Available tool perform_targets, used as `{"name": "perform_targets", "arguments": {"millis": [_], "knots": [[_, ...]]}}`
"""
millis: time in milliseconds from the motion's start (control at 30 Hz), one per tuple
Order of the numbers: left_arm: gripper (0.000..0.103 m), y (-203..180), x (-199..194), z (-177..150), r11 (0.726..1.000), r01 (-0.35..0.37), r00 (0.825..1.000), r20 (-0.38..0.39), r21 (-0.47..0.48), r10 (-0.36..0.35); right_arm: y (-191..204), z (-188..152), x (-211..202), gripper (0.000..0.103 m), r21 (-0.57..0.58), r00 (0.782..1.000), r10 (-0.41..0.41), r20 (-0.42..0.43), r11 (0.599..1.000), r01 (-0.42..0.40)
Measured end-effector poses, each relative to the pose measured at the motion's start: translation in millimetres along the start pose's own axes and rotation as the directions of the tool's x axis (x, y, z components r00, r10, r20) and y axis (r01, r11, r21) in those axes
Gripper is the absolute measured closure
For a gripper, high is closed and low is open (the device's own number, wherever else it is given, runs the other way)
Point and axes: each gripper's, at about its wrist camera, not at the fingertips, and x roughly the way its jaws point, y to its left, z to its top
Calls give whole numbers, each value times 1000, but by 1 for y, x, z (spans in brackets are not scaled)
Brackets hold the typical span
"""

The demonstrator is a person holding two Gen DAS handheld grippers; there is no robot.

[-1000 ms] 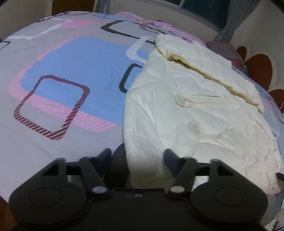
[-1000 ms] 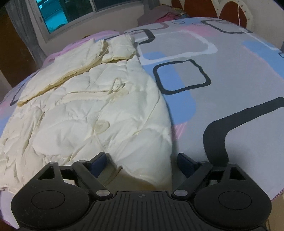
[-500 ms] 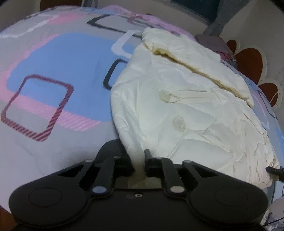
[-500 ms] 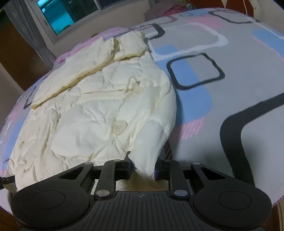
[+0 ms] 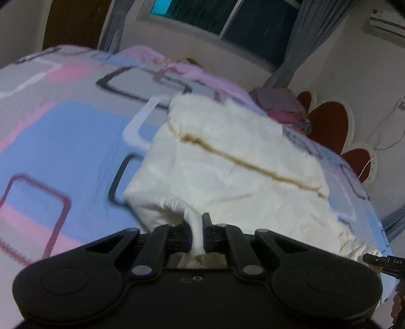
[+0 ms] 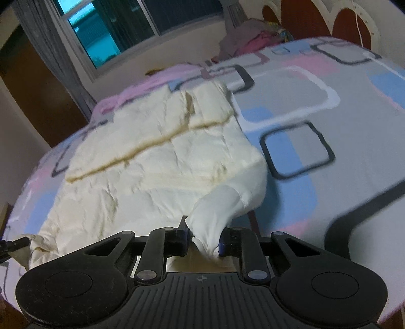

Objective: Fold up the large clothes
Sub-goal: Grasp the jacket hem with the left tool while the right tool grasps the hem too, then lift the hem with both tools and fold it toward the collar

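Jacket on patterned bedsheet — window behind

A bedroom in a home: a wide bed under a sheet printed with pink, blue and grey squares, a scalloped headboard at its head, a curtained window along the far edge, and an air conditioner high on the wall.

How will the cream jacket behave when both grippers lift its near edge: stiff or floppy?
Probably floppy: the jacket bunches into a soft cone at the right gripper and a thin pinch at the left gripper. Its puffy, wrinkled body suggests it is light. The far part will likely drag.
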Motion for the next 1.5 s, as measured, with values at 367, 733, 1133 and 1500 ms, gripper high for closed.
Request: {"name": "perform_targets", "arguments": {"millis": [367, 733, 1133, 1500], "knots": [[97, -19, 36, 65, 1000, 17, 995, 98, -14, -15, 10, 75, 32, 83, 24, 996, 31, 84, 999, -33], [98, -23, 100, 138, 997, 7, 985, 175, -71, 5, 7, 176, 92, 83, 87, 986, 32, 166, 995, -47], [98, -27, 198, 214, 988, -119, 973, 187, -94, 135, -2, 265, 200, 83, 158, 989, -36, 145, 987, 12], [97, -37, 272, 228, 972, -235, 963, 134, -16, 235, -26, 279, 279, 82, 243, 993, -88, 79, 968, 67]]}}
